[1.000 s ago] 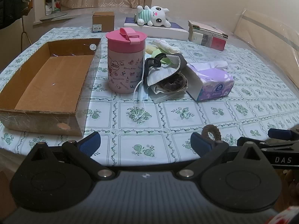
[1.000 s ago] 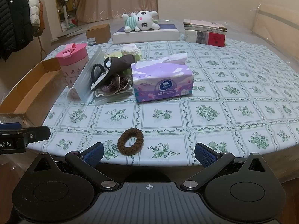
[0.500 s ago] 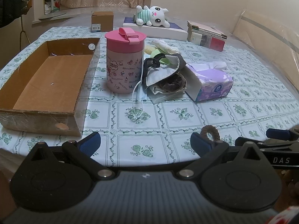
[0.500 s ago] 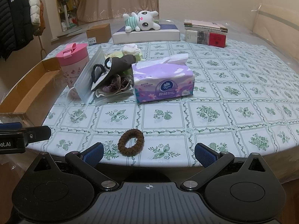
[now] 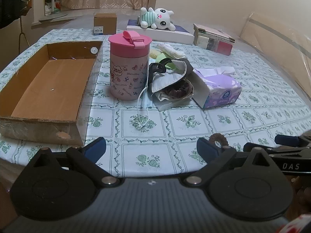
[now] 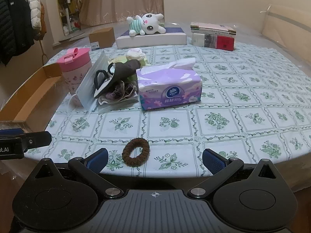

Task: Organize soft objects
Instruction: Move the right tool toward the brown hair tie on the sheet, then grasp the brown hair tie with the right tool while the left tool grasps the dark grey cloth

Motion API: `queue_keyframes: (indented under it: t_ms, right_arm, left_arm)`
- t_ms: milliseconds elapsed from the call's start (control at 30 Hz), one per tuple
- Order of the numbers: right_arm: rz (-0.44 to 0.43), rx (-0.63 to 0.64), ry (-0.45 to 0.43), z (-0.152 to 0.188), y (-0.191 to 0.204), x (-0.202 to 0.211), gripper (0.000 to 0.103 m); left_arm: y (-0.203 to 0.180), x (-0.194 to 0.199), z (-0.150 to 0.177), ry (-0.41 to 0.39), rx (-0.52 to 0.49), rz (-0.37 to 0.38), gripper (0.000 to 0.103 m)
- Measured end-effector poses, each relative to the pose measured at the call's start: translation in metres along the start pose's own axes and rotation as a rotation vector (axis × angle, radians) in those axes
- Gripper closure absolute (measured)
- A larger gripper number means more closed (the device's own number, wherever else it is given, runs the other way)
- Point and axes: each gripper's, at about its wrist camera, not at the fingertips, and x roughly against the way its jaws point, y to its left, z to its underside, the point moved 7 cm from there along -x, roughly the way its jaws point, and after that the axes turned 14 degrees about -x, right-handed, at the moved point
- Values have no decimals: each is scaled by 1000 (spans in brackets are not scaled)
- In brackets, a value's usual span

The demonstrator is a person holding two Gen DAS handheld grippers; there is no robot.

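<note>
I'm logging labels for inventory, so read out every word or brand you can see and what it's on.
"Hello Kitty": pink cup.
"DAS": right gripper arm, seen from the left wrist.
"ot.AI", cut off: left gripper arm, seen from the right wrist.
Tissue pack logo, small box label, books: unreadable.

Place: we see a home living room.
Evidence: our floral-clothed table, curtains, hung coats, plush bunny, books.

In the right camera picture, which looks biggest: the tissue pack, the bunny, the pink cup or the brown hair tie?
1. Tissue pack
2. Bunny and pink cup look alike; the bunny sits farther back.
3. Hair tie, despite being nearest.
</note>
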Motion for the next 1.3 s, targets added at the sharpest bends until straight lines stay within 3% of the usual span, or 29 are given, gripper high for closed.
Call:
queue_keyframes:
  t_ms: [533,833,1000,1233,1300]
  right_arm:
    - [-51,83,35,11,12,-35,1]
    - [-70,145,92,20,24,-73,25]
    - [-63,161,111,22,27,-86,41]
    - [-32,172,98,18,27,-85,80]
    - [-30,163,93,16,26,-83,83]
  left_arm:
    - [8,-26,-3,-13,-48,-16,8]
    - [3,-46,-13,-63,-129,-14,11]
    - [4,-56,-16,-58,-119,7,11]
    - [4,-62,-19,-54,-110,32,11]
    - [3,-61,-21,-55,-109,40,11]
